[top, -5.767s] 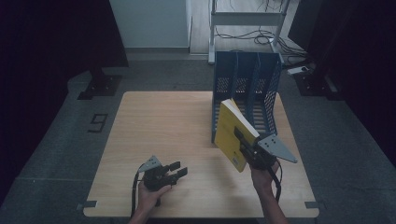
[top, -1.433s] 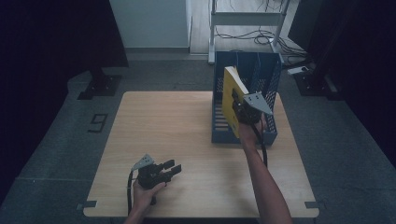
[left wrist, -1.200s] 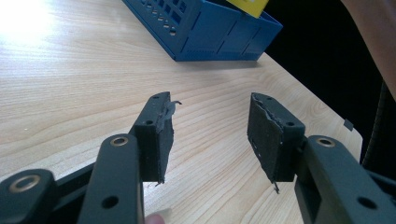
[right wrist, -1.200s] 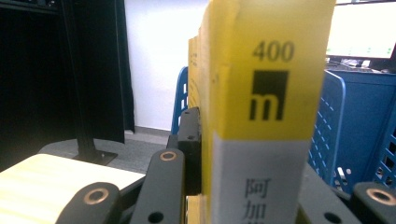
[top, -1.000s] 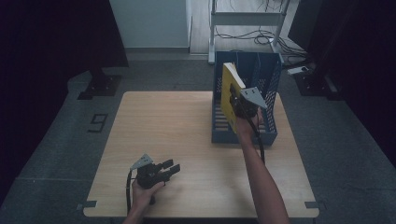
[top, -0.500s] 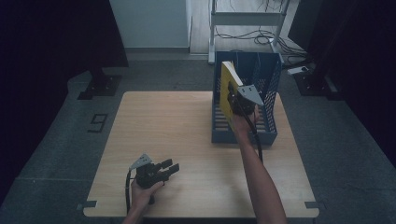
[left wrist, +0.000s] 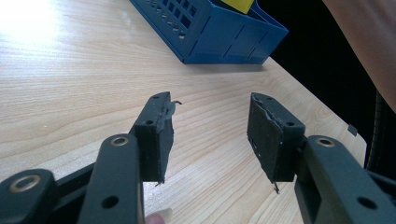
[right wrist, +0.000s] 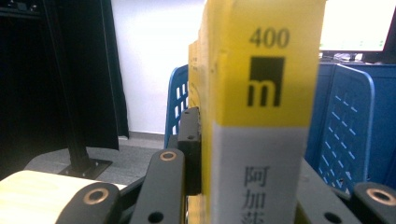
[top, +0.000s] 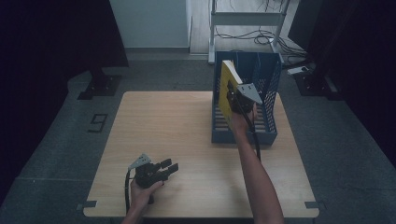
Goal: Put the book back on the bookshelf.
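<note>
Right tool (right wrist: 243, 186) grips yellow book (right wrist: 261, 70) before blue rack (right wrist: 343, 126).

On my table (top: 196, 135) the file rack (top: 266, 133) stands at the far right, its open side facing me. The book (top: 227, 91) sits upright above the rack's left compartment, clamped in my right gripper (top: 235, 99), just before the dividers. My left gripper (top: 161, 170) rests near the front edge, well apart from the rack, jaws pointing right.
</note>
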Demonstrator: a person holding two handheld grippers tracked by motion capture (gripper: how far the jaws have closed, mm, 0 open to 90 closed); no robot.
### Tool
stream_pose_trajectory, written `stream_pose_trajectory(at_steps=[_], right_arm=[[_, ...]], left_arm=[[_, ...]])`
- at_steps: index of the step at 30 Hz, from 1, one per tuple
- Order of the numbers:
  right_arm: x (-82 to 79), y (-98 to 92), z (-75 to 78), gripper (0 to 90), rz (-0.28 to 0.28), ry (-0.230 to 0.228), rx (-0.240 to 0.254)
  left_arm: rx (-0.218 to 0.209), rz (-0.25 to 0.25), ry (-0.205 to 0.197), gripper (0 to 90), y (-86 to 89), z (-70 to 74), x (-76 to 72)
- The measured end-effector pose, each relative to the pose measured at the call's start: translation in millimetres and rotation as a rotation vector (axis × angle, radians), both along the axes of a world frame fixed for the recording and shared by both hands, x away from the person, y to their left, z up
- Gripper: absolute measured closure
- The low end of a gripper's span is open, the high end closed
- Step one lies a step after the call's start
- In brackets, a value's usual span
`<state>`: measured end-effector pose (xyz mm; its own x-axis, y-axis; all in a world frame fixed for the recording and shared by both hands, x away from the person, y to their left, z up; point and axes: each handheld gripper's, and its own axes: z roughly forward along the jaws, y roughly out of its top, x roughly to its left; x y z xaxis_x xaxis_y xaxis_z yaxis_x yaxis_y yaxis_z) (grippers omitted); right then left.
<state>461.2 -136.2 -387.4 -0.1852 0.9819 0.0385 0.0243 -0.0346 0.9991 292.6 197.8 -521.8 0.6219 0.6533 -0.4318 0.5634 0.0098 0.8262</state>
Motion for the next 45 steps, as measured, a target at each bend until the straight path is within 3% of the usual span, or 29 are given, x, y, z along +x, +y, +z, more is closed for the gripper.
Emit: stream_pose_trajectory(at_steps=[19,31,45], right_arm=[[11.8,1.6,0.4,74.5,-0.026,-0.004,0.0],[18.9,1.6,-8.7,74.5,-0.036,0.012,0.001],[28.8,3.2,-30.4,74.5,-0.066,0.047,0.002]], left_arm=[[-0.005,0.012,0.004,50.6,4.6,-0.9,0.9],[-0.006,0.014,0.003,50.6,5.0,-1.2,0.7],[-0.005,0.017,0.006,50.6,6.3,-2.7,1.2]])
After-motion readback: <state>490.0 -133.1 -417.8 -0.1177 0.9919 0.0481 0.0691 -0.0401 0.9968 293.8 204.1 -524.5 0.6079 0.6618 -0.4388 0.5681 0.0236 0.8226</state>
